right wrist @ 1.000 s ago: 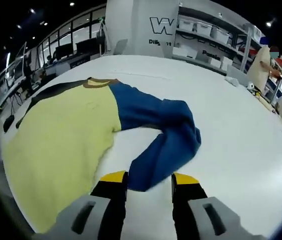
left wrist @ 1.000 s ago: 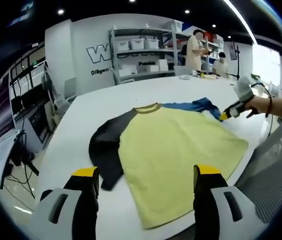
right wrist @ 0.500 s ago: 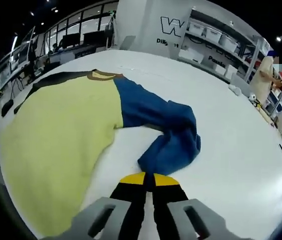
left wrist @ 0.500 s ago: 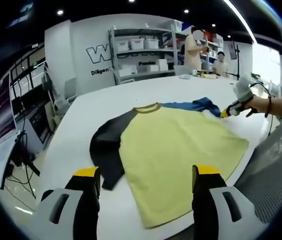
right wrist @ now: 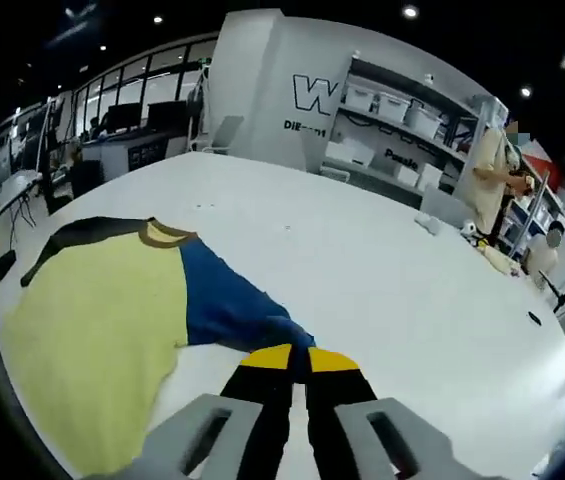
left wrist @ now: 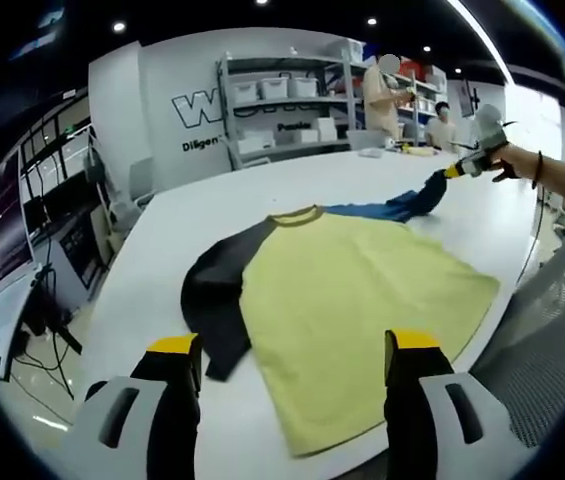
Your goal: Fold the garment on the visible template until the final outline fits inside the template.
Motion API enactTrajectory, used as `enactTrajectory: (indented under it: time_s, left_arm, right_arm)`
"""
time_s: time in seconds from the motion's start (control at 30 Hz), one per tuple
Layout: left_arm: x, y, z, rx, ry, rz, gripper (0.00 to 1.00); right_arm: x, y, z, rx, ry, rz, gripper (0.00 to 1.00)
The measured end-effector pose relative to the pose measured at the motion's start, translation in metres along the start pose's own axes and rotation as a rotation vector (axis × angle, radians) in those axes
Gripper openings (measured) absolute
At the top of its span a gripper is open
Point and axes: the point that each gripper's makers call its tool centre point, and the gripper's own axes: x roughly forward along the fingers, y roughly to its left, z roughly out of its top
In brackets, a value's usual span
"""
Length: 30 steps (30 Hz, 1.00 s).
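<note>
A shirt with a yellow body, a black sleeve and a blue sleeve lies spread on the white table. My left gripper hovers open over the table's near edge, short of the yellow hem, with nothing between its jaws. My right gripper is shut on the end of the blue sleeve and holds it lifted off the table. In the left gripper view that right gripper comes in from the right with a person's hand, the sleeve stretched up to it.
Shelving with white bins and two people stand behind the table. A few small items lie near the table's far end. Desks with monitors and cables are off to the left of the table.
My right gripper, shut on the blue sleeve since half a second ago, has lifted it up and outward, pulling the bunched sleeve straight. The left gripper has stayed put.
</note>
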Motion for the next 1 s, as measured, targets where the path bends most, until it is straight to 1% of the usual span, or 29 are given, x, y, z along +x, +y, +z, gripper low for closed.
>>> enactTrajectory:
  time_s: [0.07,0.2,0.27,0.33,0.4,0.43,0.47,0.5,0.57,0.6,0.67,0.7,0.73,0.8,0.83,0.97,1.0]
  left_arm:
    - [0.001,0.000,0.000,0.006,0.000,-0.005,0.77]
    - [0.003,-0.009,-0.002,0.031,0.015,-0.037,0.78]
    - [0.003,-0.010,-0.003,0.043,0.019,-0.040,0.78]
    - [0.003,-0.010,-0.003,0.045,0.022,-0.041,0.78]
    - [0.003,-0.010,-0.003,0.042,0.021,-0.040,0.78]
    - [0.003,-0.010,-0.003,0.040,0.019,-0.040,0.78]
    - [0.002,-0.009,-0.003,0.037,0.018,-0.040,0.78]
    - [0.002,-0.010,-0.003,0.037,0.018,-0.041,0.78]
    - [0.003,-0.010,-0.003,0.039,0.022,-0.042,0.78]
    - [0.003,-0.011,-0.003,0.042,0.024,-0.043,0.78]
    - [0.003,-0.011,-0.003,0.042,0.025,-0.042,0.78]
    - [0.002,-0.010,-0.002,0.044,0.020,-0.041,0.77]
    - [0.001,-0.010,-0.001,0.044,0.012,-0.038,0.77]
    - [0.001,-0.009,0.000,0.043,0.005,-0.030,0.77]
    - [0.001,-0.009,0.000,0.044,0.005,-0.030,0.77]
    - [0.002,-0.010,-0.001,0.054,0.014,-0.033,0.79]
    - [0.002,-0.011,-0.001,0.056,0.015,-0.034,0.80]
  right_arm:
    - [-0.002,-0.007,0.004,-0.005,-0.001,-0.013,0.00]
    - [-0.001,-0.020,0.012,-0.001,-0.012,-0.040,0.00]
    - [0.001,-0.031,0.015,-0.005,-0.009,-0.060,0.00]
    - [0.006,-0.043,0.020,0.002,-0.021,-0.069,0.00]
    - [0.010,-0.049,0.017,0.002,0.004,-0.076,0.00]
    - [0.013,-0.053,0.016,0.000,0.006,-0.079,0.00]
    - [0.020,-0.064,0.012,-0.003,0.024,-0.091,0.00]
    - [0.021,-0.065,0.010,-0.001,0.035,-0.092,0.00]
    - [0.028,-0.077,0.002,-0.006,0.061,-0.116,0.00]
    - [0.034,-0.081,-0.003,-0.004,0.081,-0.115,0.00]
    - [0.042,-0.088,-0.007,0.004,0.082,-0.113,0.00]
    - [0.048,-0.093,-0.014,0.033,0.095,-0.109,0.00]
    - [0.050,-0.094,-0.015,0.036,0.095,-0.110,0.00]
    - [0.058,-0.102,-0.020,0.042,0.089,-0.125,0.00]
    - [0.065,-0.109,-0.031,0.034,0.122,-0.142,0.00]
    - [0.081,-0.116,-0.046,0.042,0.159,-0.149,0.00]
    - [0.086,-0.117,-0.052,0.043,0.181,-0.147,0.00]
